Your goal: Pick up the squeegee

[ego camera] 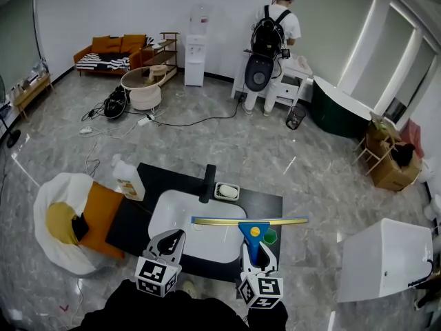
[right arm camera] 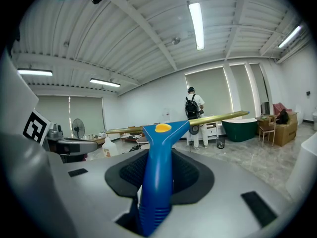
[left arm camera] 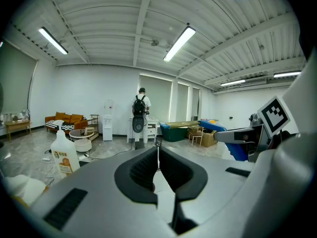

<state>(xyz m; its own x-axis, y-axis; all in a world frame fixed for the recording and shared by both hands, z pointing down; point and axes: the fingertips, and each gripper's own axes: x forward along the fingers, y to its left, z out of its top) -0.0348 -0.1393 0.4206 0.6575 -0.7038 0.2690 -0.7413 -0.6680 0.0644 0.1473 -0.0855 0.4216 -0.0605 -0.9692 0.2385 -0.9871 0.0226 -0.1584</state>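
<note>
Two claws are out over the white oval sink (ego camera: 172,216), but only one is doing a job. The right claw (right arm camera: 157,167) is closed part way on the squeegee (ego camera: 248,221), a blue plastic handle with a long gold bar on top. Its pads press on both sides of the handle. The squeegee is up over the near right part of the sink. Its bar lies sideways and pokes out past the sink's right side. The left claw (left arm camera: 157,155) is over the near left part of the sink. Its jaws are pushed together with nothing in them.

I think the bar is the tricky bit. It is long and sits at the far end of the handle, so a quick swing could make the squeegee twist in the pads. The handle looks smooth, so it might slide out and drop into the sink. A low turn could knock the bar into the black tap (ego camera: 208,183) at the back of the sink. It could also bump the left claw.
</note>
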